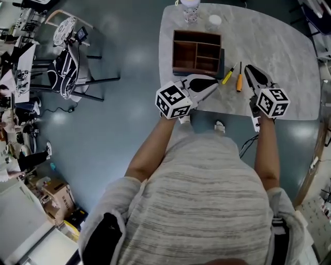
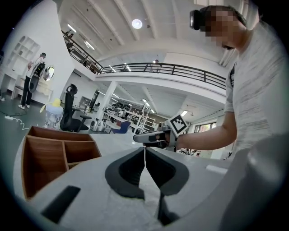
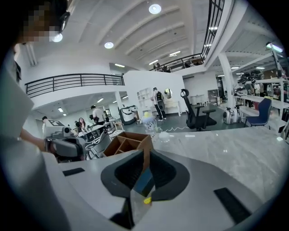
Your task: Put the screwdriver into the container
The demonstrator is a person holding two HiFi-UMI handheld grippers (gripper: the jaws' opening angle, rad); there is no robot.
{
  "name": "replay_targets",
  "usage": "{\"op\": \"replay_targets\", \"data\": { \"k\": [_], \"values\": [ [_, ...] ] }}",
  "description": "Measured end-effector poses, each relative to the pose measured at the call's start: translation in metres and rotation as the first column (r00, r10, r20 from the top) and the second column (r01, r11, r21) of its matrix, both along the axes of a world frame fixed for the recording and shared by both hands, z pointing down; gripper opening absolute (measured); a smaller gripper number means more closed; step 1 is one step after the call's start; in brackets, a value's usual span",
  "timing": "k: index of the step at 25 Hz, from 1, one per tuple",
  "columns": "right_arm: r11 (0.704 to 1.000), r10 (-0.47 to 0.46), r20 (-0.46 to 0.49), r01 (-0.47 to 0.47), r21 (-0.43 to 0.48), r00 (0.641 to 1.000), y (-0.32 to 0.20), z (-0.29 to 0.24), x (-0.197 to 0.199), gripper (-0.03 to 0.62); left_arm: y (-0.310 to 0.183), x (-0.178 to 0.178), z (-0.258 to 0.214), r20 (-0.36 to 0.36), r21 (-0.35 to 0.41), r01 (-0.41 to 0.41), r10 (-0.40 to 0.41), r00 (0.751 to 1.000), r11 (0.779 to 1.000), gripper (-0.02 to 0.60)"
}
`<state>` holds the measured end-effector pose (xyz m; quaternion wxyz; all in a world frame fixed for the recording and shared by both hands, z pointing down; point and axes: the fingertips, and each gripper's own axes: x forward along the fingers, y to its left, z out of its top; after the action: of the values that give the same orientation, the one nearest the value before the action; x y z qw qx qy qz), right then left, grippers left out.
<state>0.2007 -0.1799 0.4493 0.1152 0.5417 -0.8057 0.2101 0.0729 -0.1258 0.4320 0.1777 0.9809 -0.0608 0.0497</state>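
Two screwdrivers lie on the marble table (image 1: 289, 62), one with a yellow handle (image 1: 229, 74) and one with an orange handle (image 1: 239, 78). The wooden container (image 1: 196, 52) with several compartments stands just behind and left of them. My left gripper (image 1: 213, 83) is shut and empty at the table's front edge, near the container's front right corner. My right gripper (image 1: 249, 69) is shut and empty, just right of the orange screwdriver. In the left gripper view the container (image 2: 45, 153) is at the left and the right gripper (image 2: 153, 137) straight ahead. The right gripper view shows the container (image 3: 128, 143) ahead and a bit of yellow handle (image 3: 146, 200) below the jaws.
A clear bottle (image 1: 190, 10) and a white lid (image 1: 214, 20) stand at the table's far edge behind the container. An office chair (image 1: 67, 64) is on the floor to the left. The table's right half is bare marble.
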Motion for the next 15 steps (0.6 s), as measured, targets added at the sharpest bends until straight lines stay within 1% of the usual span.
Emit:
{"op": "replay_targets", "data": {
  "k": [3, 7, 9, 12, 13, 15],
  "values": [
    [0.997, 0.039, 0.0, -0.038, -0.073, 0.999, -0.009, 0.027, 0.015, 0.014, 0.001, 0.008, 0.005, -0.001, -0.01, -0.024, 0.024, 1.0, 1.0, 0.018],
    [0.989, 0.056, -0.002, -0.056, -0.134, 0.998, -0.023, 0.062, 0.024, 0.014, -0.002, 0.016, 0.012, 0.0, -0.016, -0.042, 0.042, 0.999, 0.999, 0.018],
    [0.981, 0.074, -0.01, -0.074, -0.177, 0.997, -0.027, 0.08, 0.029, 0.014, -0.002, 0.019, 0.014, 0.001, -0.018, -0.047, 0.047, 0.999, 0.999, 0.018],
    [0.962, 0.106, -0.023, -0.109, -0.25, 0.994, -0.033, 0.109, 0.039, 0.016, -0.003, 0.022, 0.016, 0.002, -0.023, -0.051, 0.051, 0.999, 0.998, 0.018],
    [0.953, 0.12, -0.025, -0.122, -0.276, 0.992, -0.034, 0.118, 0.042, 0.025, -0.004, 0.022, 0.016, 0.003, -0.025, -0.051, 0.051, 0.999, 0.998, 0.018],
    [0.934, 0.144, -0.028, -0.145, -0.326, 0.989, -0.037, 0.135, 0.047, 0.084, -0.006, 0.022, 0.019, 0.006, -0.028, -0.049, 0.05, 0.999, 0.998, 0.018]
  ]
}}
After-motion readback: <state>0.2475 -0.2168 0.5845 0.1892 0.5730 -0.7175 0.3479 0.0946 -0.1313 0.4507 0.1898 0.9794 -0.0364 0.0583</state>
